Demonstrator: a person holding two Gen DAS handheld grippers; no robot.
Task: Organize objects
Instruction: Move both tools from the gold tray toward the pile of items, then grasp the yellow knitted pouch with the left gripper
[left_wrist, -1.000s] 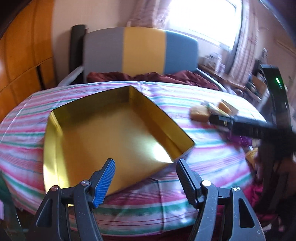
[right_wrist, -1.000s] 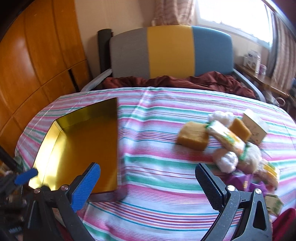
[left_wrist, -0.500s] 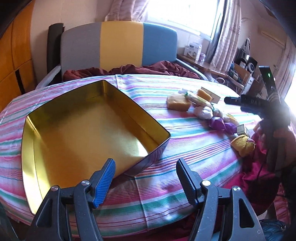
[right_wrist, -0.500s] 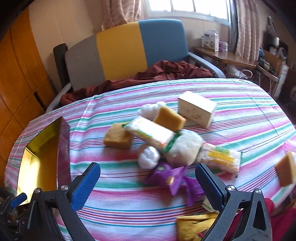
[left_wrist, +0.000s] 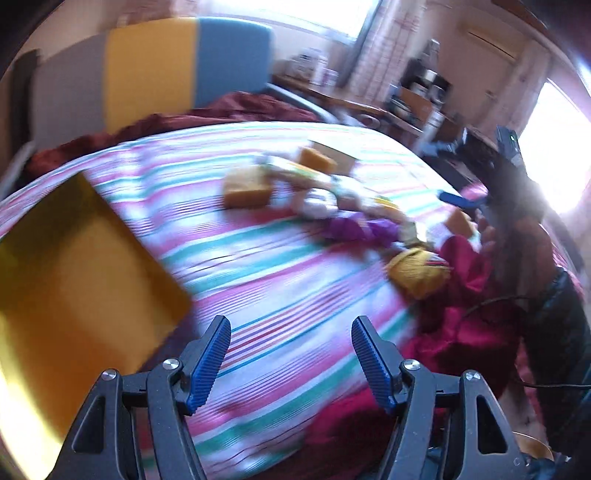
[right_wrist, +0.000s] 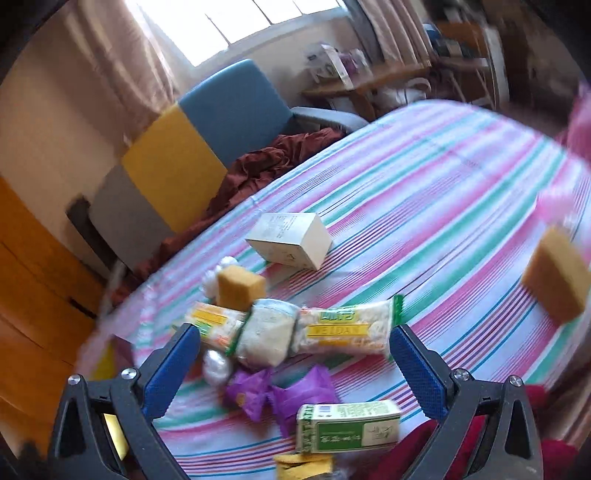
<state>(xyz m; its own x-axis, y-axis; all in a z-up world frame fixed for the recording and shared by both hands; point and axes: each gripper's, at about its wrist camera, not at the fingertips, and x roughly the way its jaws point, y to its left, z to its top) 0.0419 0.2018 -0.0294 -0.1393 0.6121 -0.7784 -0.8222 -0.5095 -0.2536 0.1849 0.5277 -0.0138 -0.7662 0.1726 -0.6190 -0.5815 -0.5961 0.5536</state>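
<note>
Both claws have swung rightward since a moment ago, so the gold tin (left_wrist: 74, 273) now sits at the left edge of the blurred left view. Left claw (left_wrist: 291, 354) gapes wide over the striped bench (left_wrist: 258, 280), holding nothing. Right claw (right_wrist: 295, 369) is also wide and empty above the purple wrapper (right_wrist: 284, 391) and green box (right_wrist: 347, 424). Beyond lie the noodle packets (right_wrist: 332, 328), a sponge (right_wrist: 236, 288) and a white box (right_wrist: 291, 240).
</note>
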